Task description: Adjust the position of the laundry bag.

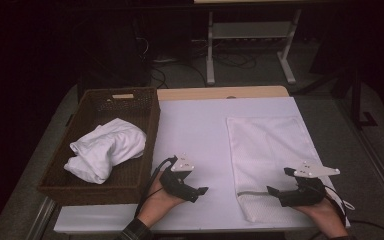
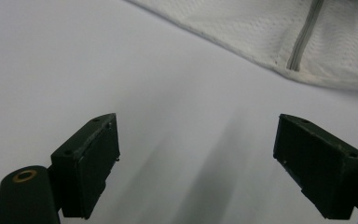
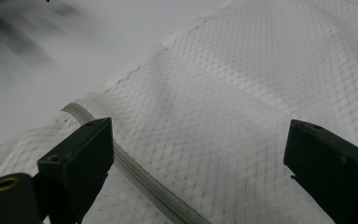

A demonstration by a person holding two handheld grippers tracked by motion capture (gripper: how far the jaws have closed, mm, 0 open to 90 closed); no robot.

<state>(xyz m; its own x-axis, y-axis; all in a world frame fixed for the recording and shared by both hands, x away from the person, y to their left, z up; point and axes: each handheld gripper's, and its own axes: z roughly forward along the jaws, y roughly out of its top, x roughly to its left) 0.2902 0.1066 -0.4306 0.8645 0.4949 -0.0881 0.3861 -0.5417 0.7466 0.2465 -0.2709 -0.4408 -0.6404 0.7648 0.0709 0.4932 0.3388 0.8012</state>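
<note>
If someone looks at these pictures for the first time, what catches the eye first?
Probably the white mesh bag with its grey zipper, lying flat on the table's right half, with the right gripper open just above its near end. Next, the crumpled white cloth in the brown wicker basket at the left.

One mesh bag (image 1: pixel 270 150) with one zip (image 1: pixel 252 192) lies on the one table (image 1: pixel 195 125). One basket (image 1: pixel 87 187) holds one white cloth bundle (image 1: pixel 107 148). Two grippers: one left gripper (image 1: pixel 202 190), one right gripper (image 1: pixel 271 190), each in one hand, two hands in all
</note>
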